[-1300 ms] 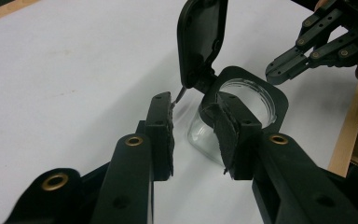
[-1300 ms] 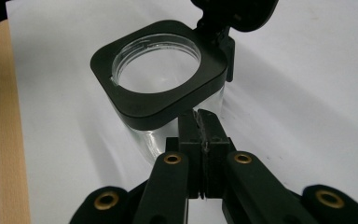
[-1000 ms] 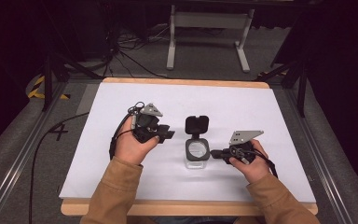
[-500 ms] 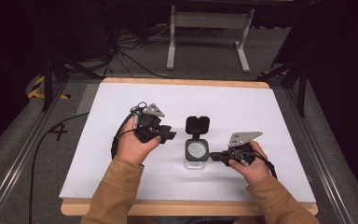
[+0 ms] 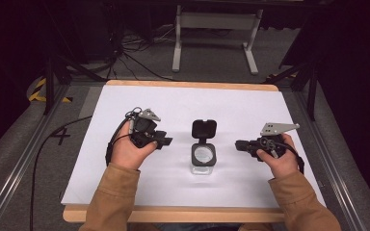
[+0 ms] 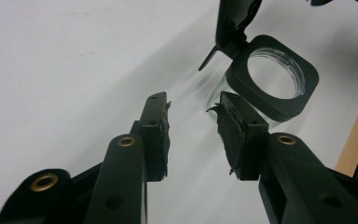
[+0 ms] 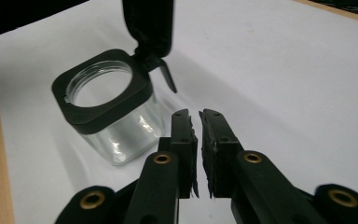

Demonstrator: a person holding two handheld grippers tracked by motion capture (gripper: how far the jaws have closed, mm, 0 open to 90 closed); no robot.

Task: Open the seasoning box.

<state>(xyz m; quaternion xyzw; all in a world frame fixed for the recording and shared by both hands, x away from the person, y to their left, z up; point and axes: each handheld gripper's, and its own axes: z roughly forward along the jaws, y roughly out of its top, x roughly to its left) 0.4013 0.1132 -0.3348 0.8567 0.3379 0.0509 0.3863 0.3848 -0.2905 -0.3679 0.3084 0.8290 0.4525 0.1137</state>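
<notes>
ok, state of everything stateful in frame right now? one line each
glass jar: upright on the white table, nothing visible inside
flip lid: open, hinged back
left gripper: open, empty, apart from the jar
right gripper: jaws nearly together, thin gap, holding nothing, beside the jar

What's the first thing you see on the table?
A small clear glass jar with a black square collar stands mid-table on the white sheet, its black flip lid open and upright. A hand holds a gripper either side of it, apart from it: the left gripper open, the right gripper nearly closed.
</notes>
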